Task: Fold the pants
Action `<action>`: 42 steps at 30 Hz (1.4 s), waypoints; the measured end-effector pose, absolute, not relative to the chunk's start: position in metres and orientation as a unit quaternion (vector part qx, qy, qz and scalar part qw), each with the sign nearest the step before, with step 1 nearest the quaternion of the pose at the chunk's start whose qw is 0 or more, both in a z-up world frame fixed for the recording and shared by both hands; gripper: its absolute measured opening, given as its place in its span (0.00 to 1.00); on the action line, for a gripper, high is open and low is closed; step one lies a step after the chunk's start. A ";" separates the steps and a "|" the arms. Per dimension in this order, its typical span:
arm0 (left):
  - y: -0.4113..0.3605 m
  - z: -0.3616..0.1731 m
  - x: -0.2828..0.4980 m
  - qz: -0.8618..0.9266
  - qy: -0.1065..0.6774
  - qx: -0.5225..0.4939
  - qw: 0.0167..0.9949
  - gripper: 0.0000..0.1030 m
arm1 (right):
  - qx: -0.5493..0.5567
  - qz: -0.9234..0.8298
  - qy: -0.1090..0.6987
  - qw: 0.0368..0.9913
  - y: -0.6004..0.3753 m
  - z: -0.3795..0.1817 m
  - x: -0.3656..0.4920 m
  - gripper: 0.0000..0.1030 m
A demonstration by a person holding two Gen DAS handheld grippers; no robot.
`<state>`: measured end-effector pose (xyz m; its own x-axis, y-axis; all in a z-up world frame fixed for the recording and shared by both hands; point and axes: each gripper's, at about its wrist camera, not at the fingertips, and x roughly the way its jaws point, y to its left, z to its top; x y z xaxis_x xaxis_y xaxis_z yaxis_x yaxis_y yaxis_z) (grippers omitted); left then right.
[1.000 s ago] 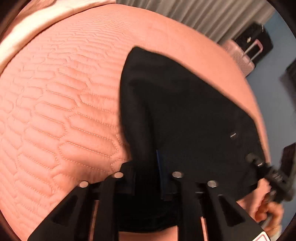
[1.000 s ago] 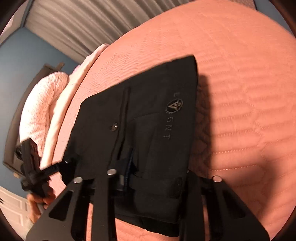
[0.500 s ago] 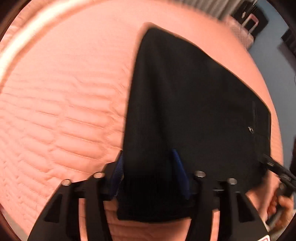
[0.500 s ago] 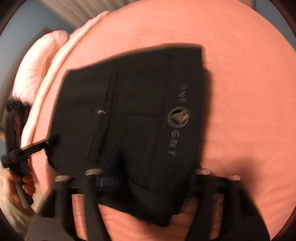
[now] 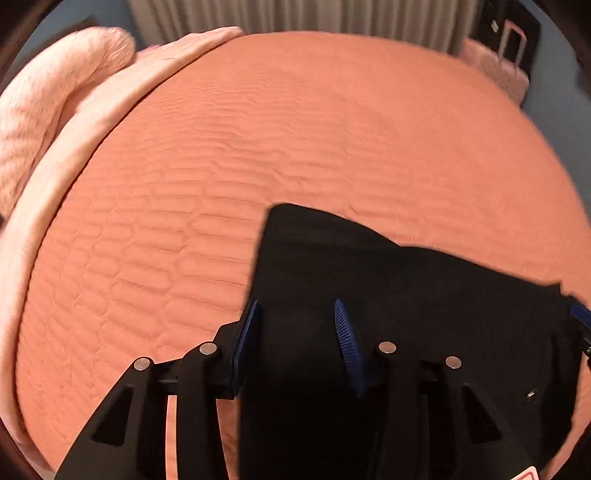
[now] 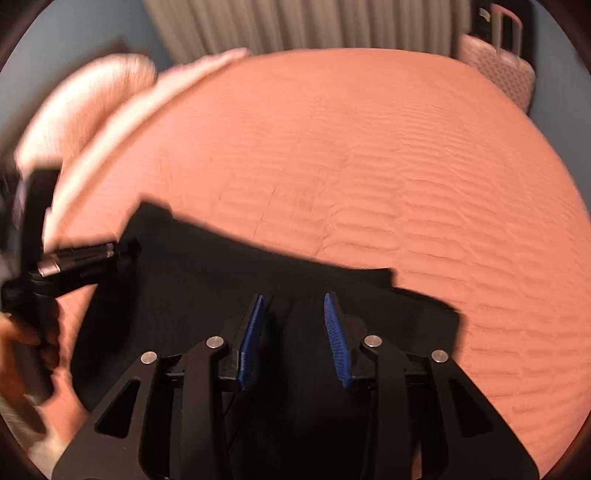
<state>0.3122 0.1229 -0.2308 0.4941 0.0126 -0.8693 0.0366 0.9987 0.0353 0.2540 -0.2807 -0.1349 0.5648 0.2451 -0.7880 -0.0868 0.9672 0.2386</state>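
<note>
The black pants [image 5: 406,295] lie folded flat on the salmon quilted bed [image 5: 295,147], near its front edge. My left gripper [image 5: 295,325] is open, its blue pads spread above the pants' left end, holding nothing. My right gripper [image 6: 295,321] is open above the pants [image 6: 221,280] near their right part, its blue pads apart and empty. The left gripper [image 6: 125,251] also shows in the right wrist view at the pants' left edge, held by a hand. A blue tip of the right gripper shows at the right edge of the left wrist view.
Pale pink pillows and a folded blanket [image 5: 55,110] lie along the bed's left side. Grey curtains [image 6: 295,22] hang behind the bed. A pink suitcase [image 6: 498,66] stands at the far right.
Both grippers have opened and let go of the pants. They have drawn back and tilted up, so the pants now sit low in both views and the far bed shows.
</note>
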 end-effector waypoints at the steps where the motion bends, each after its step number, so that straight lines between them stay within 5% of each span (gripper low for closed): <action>1: 0.131 -0.228 0.311 -0.003 0.502 0.027 0.864 0.40 | 0.095 0.079 0.451 0.884 -0.293 -0.131 0.249 0.48; 2: 0.140 -0.229 0.306 -0.008 0.501 0.025 0.865 0.41 | 0.108 0.057 0.449 0.885 -0.314 -0.134 0.243 0.72; 4: 0.153 -0.239 0.312 -0.006 0.511 0.018 0.859 0.54 | 0.121 0.061 0.468 0.873 -0.330 -0.147 0.244 0.75; 7: 0.162 -0.246 0.325 -0.009 0.510 -0.005 0.860 0.59 | 0.185 0.092 0.507 0.837 -0.338 -0.179 0.252 0.43; 8: 0.163 -0.249 0.325 -0.018 0.513 -0.009 0.858 0.53 | 0.190 0.091 0.503 0.838 -0.337 -0.176 0.251 0.38; 9: 0.162 -0.248 0.329 -0.041 0.514 -0.019 0.856 0.17 | 0.186 0.100 0.499 0.840 -0.334 -0.165 0.251 0.28; 10: 0.161 -0.246 0.329 -0.050 0.517 -0.026 0.854 0.10 | 0.181 0.100 0.494 0.844 -0.333 -0.153 0.253 0.15; 15: 0.165 -0.227 0.326 -0.003 0.489 0.007 0.872 0.00 | 0.097 0.103 0.430 0.892 -0.315 -0.107 0.255 0.15; 17: 0.170 -0.257 0.335 0.078 0.510 0.069 0.854 0.00 | 0.050 0.047 0.517 0.853 -0.325 -0.159 0.272 0.45; 21: 0.193 -0.220 0.307 0.058 0.487 0.008 0.871 0.10 | 0.134 0.009 0.444 0.886 -0.362 -0.114 0.220 0.48; 24: 0.184 -0.186 0.265 0.001 0.473 -0.025 0.881 0.48 | 0.131 0.047 0.427 0.894 -0.351 -0.093 0.184 0.47; 33: 0.155 -0.252 0.143 -0.067 0.526 -0.081 0.844 0.63 | 0.247 0.084 0.508 0.821 -0.351 -0.160 0.132 0.52; 35: 0.159 -0.257 0.148 -0.072 0.517 -0.103 0.847 0.59 | 0.253 0.102 0.515 0.813 -0.340 -0.167 0.134 0.41; 37: 0.156 -0.253 0.162 -0.079 0.516 -0.095 0.848 0.23 | 0.235 0.091 0.519 0.817 -0.327 -0.164 0.136 0.37; 38: 0.154 -0.246 0.175 -0.073 0.512 -0.079 0.852 0.15 | 0.237 0.084 0.517 0.818 -0.322 -0.157 0.135 0.34; 42: 0.175 -0.234 0.214 -0.052 0.494 -0.055 0.866 0.15 | 0.212 0.112 0.499 0.833 -0.296 -0.143 0.115 0.30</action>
<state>0.2142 0.1748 -0.2342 0.5070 -0.1455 -0.8496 0.0364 0.9884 -0.1475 0.1150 -0.2963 -0.1434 0.4766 0.3988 -0.7835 0.0253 0.8846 0.4656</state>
